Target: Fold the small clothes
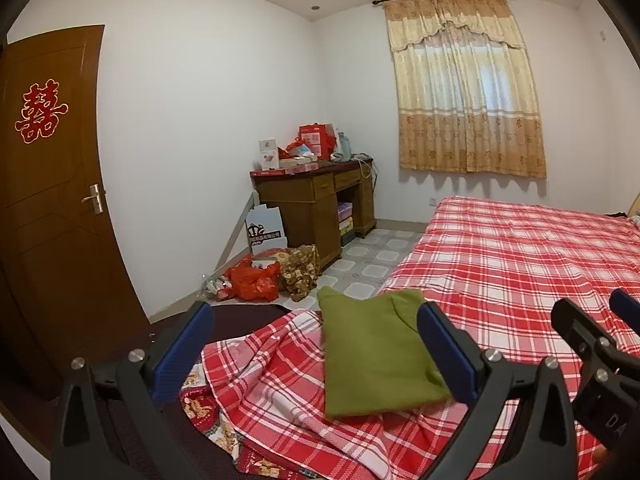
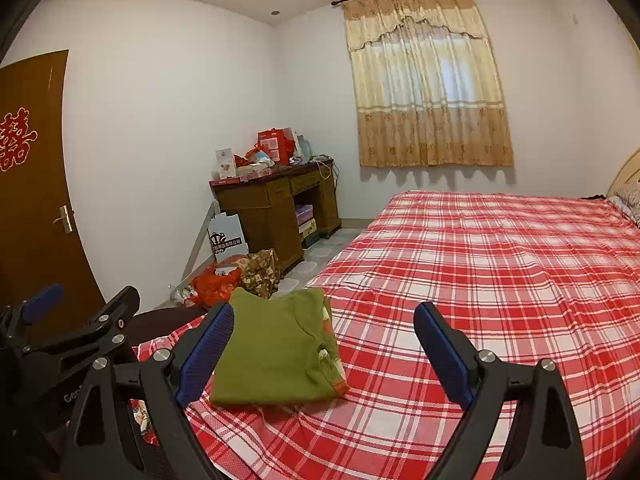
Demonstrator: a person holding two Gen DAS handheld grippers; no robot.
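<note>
Just ahead of the left gripper (image 1: pixel 316 344) and right gripper (image 2: pixel 324 344), both spread wide and empty: green garment (image 2: pixel 276 352) folded flat on bedsheet (image 2: pixel 480 280), seemingly finished.

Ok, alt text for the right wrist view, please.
A folded green garment lies on a red plaid bedsheet, just ahead of the open, empty right gripper. The left gripper shows at the left edge; a cluttered wooden desk and curtained window stand behind.
</note>
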